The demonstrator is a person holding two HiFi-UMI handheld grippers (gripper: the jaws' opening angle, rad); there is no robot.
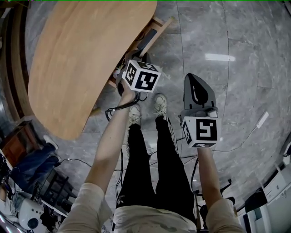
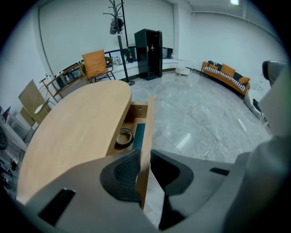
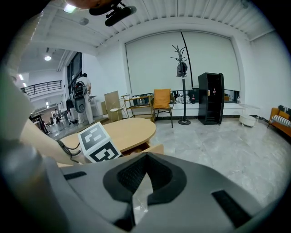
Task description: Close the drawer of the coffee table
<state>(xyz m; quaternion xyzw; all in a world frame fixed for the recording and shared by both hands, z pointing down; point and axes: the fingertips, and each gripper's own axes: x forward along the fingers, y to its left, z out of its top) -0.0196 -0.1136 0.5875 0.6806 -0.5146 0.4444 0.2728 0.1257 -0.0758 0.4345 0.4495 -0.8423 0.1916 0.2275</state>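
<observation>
My left gripper (image 2: 143, 159) pinches the stiff wooden front edge of the drawer (image 2: 147, 127), which stands pulled out from the bench (image 2: 72, 132) ahead. I expect it to slide lightly under a level push. The right gripper (image 3: 145, 159) is pressed together, empty.

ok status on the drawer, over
Left gripper jaws clamped on drawer front. Right gripper shut, empty. Drawer partly open, roll inside, nothing seen blocking.

Polished grey marble floor (image 2: 204, 113) catching the ceiling light (image 2: 234, 2), white walls (image 3: 109, 68) all round, big shaded window (image 3: 150, 63) at the back, coat stand (image 3: 182, 68), tall black cabinet (image 3: 210, 98), orange chair (image 3: 161, 100), orange sofa (image 2: 226, 75) along the far wall
</observation>
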